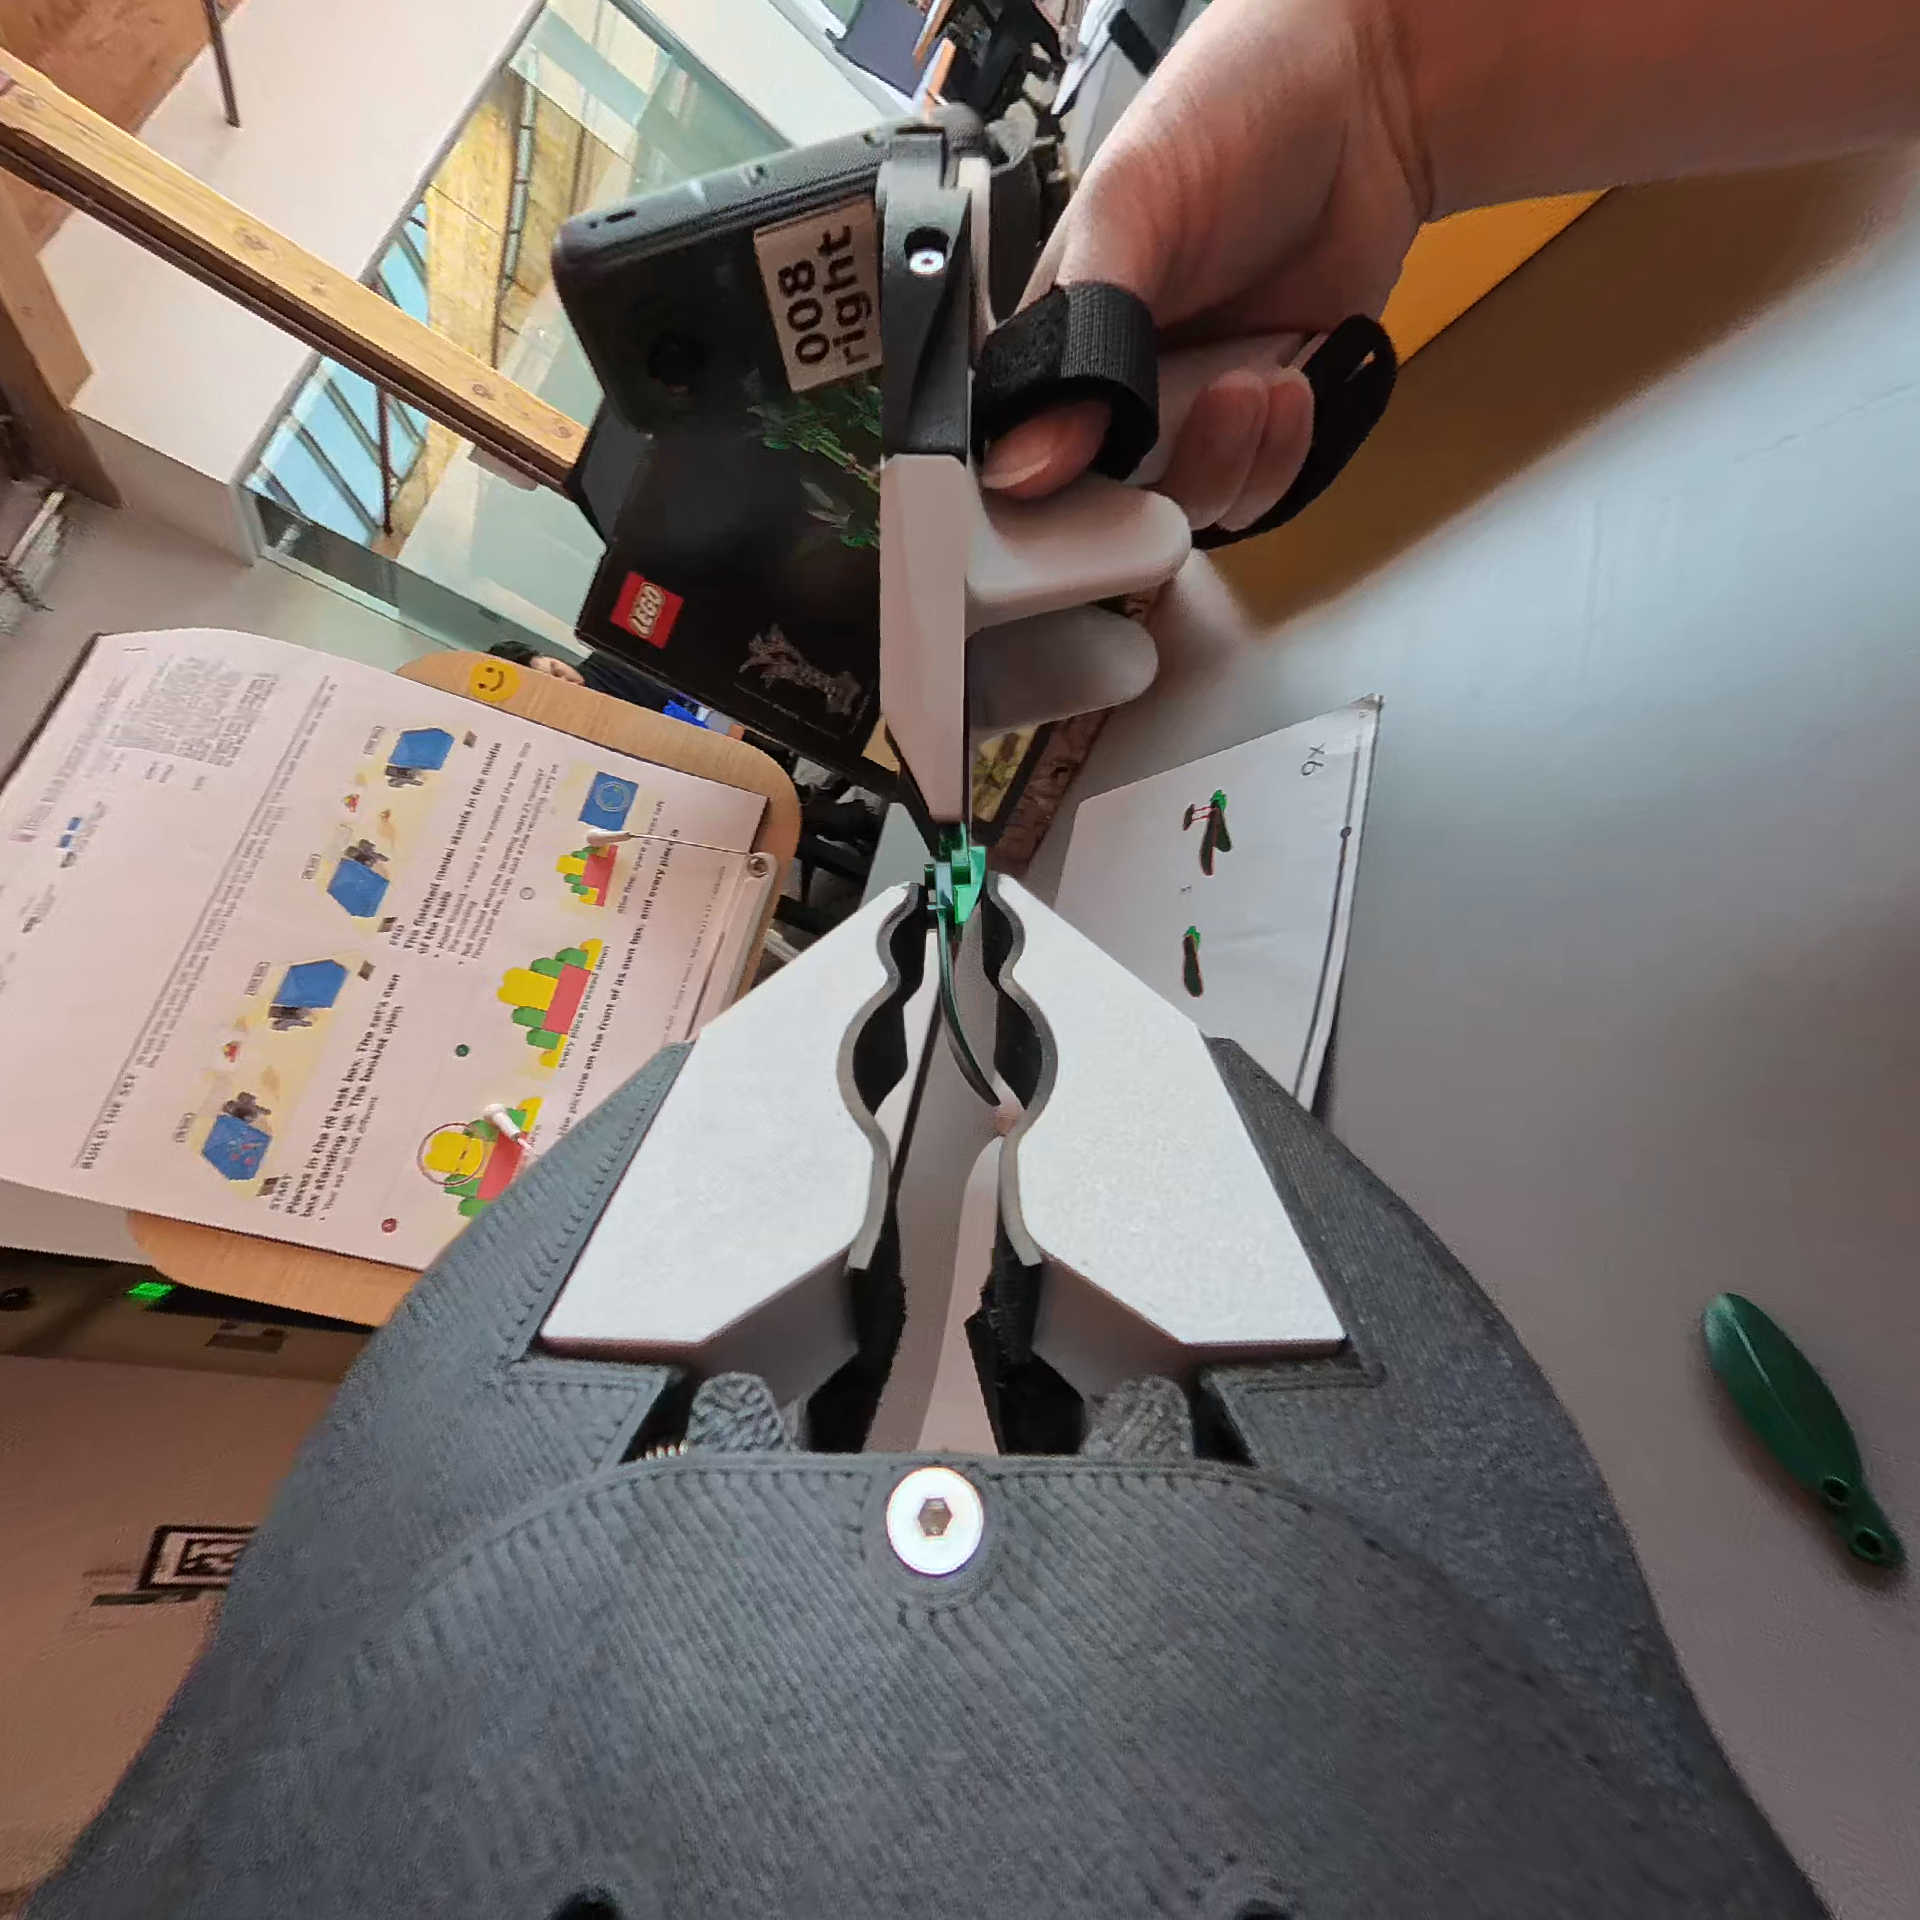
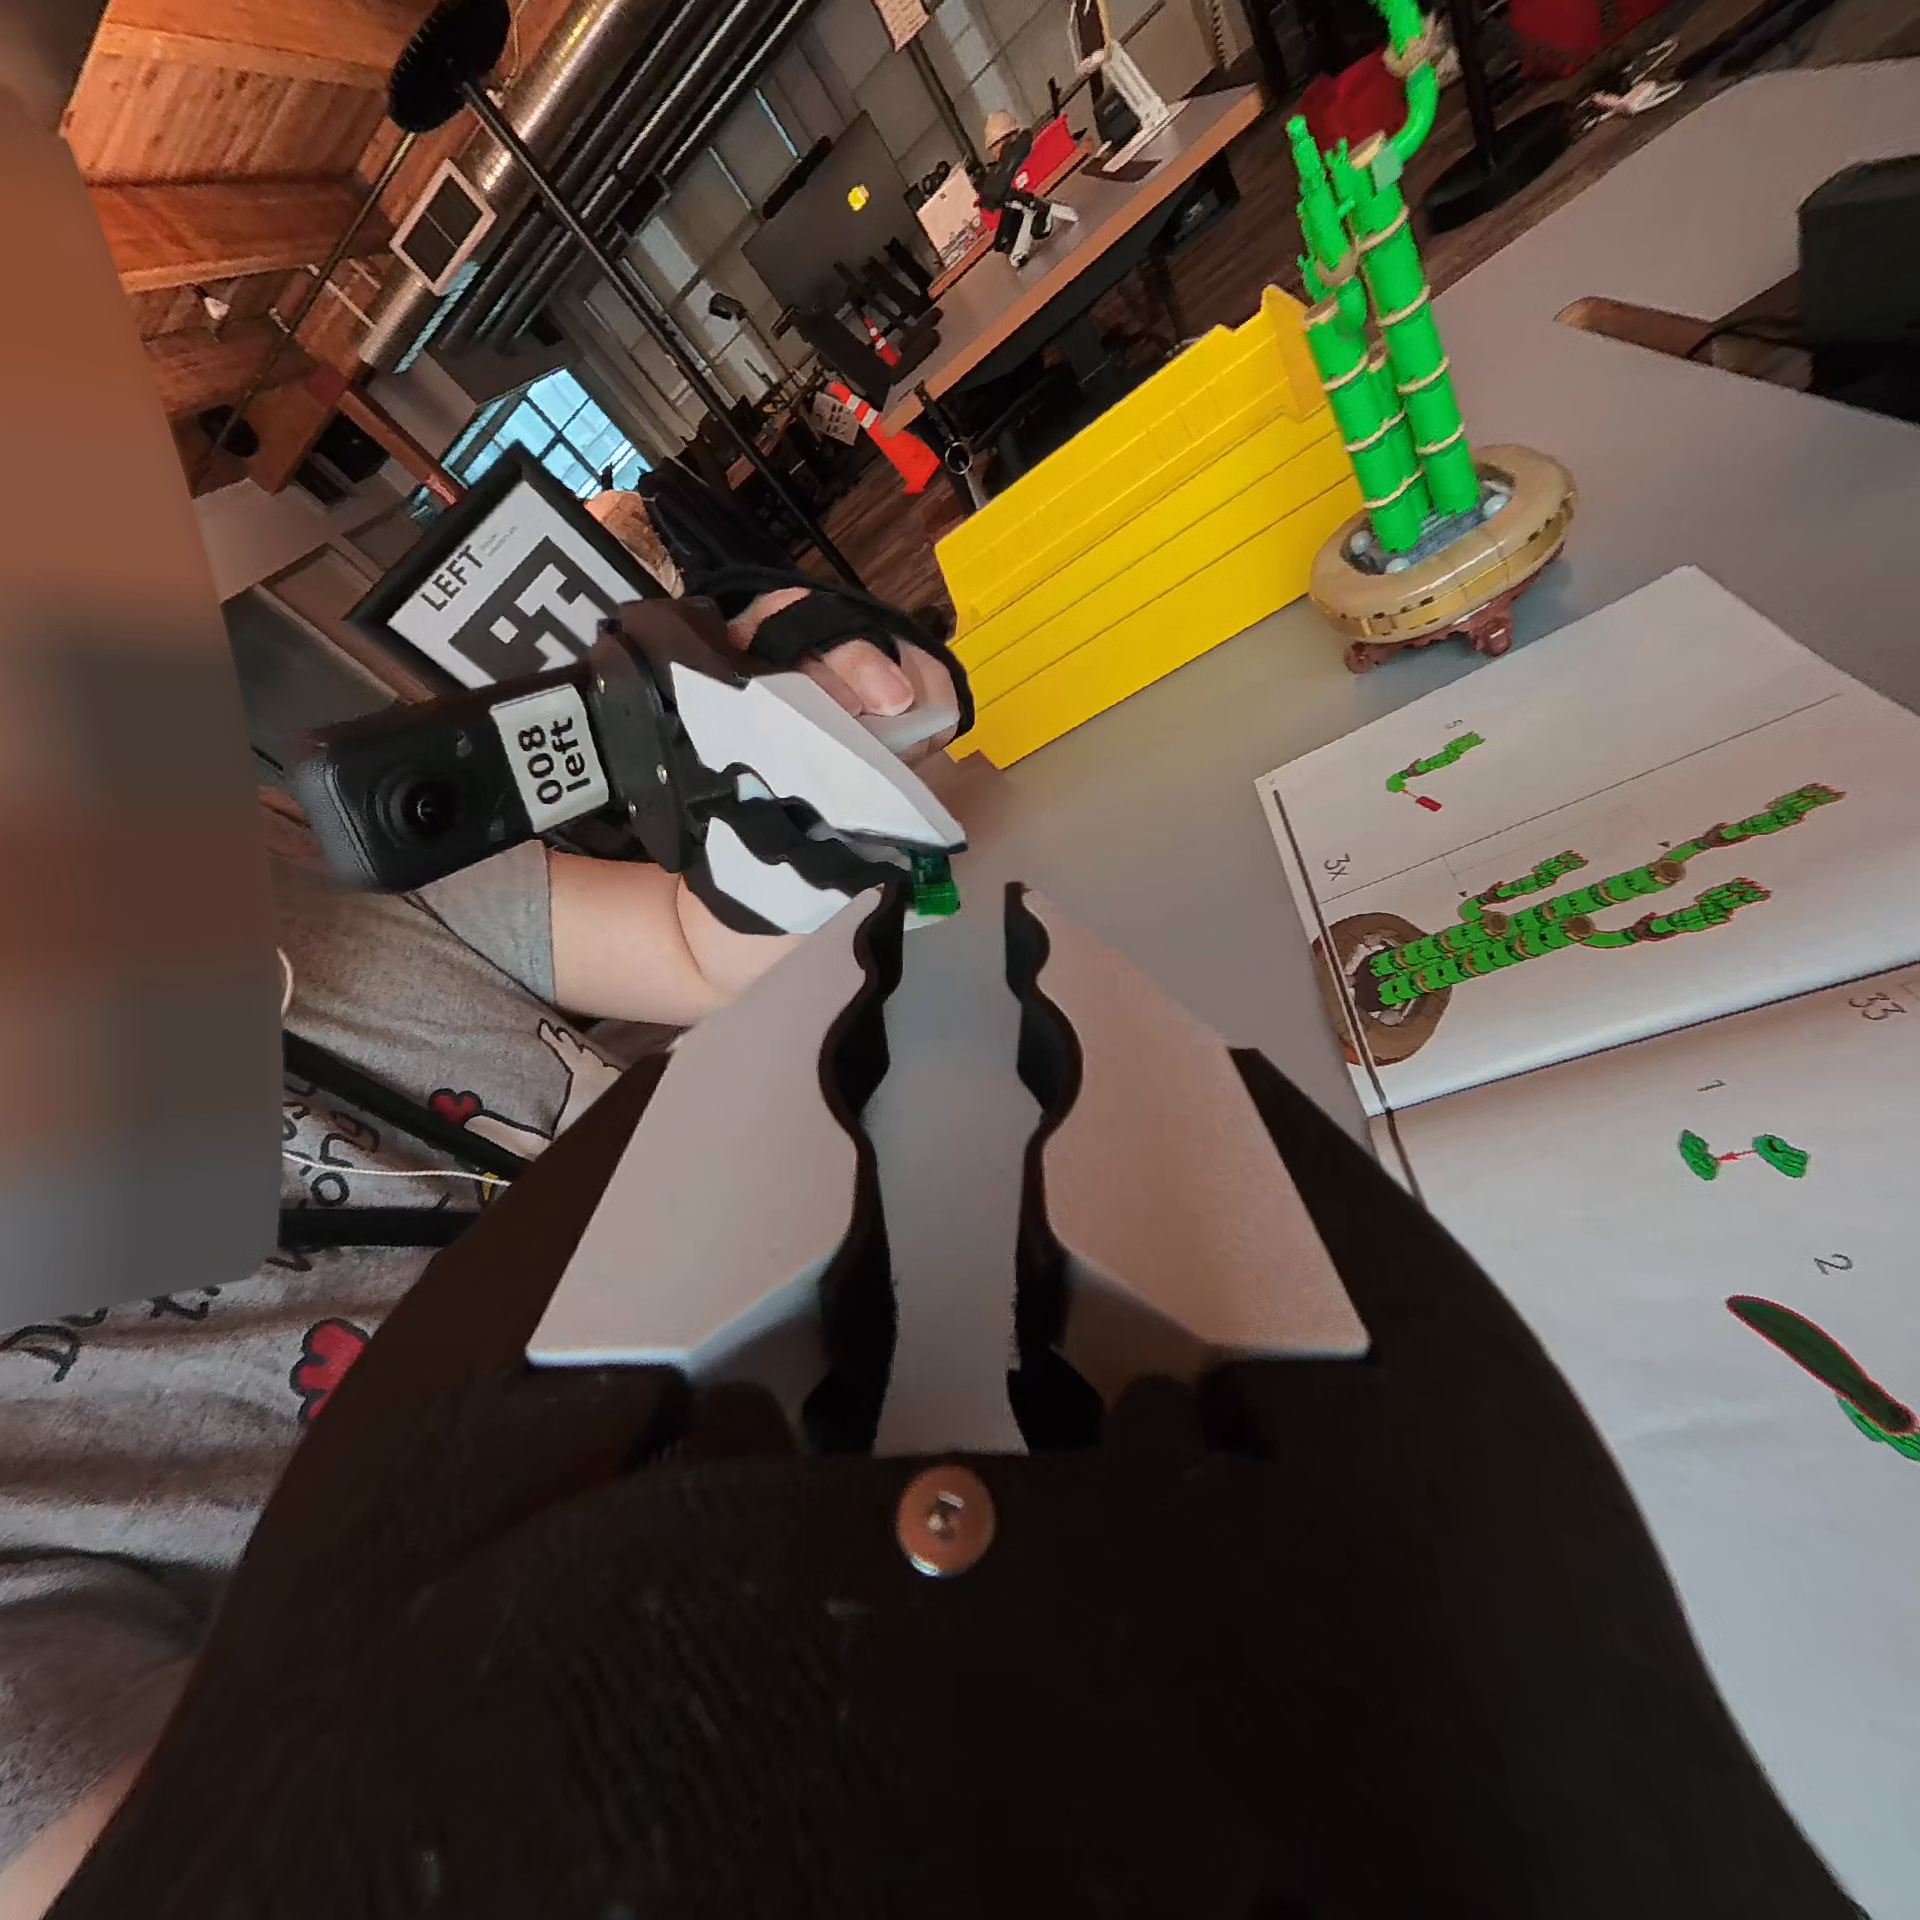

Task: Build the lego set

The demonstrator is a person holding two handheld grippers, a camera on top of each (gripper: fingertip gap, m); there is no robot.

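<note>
My left gripper is shut on a dark green leaf piece that has a small bright green clip at its front end. My right gripper is open, and its tips come down onto that clip from above. In the right wrist view the left gripper holds the green clip against my right gripper's left fingertip. A second dark green leaf lies loose on the grey table. The green bamboo model stands in its tan pot.
The open instruction booklet lies on the table to the right; it also shows in the left wrist view. A yellow bin sits behind it. A black set box and a clipboard with a printed sheet stand at the left. The tips of both grippers are at nearly the same place. Both grippers' tips are roughly 30 cm from the green bamboo model.
</note>
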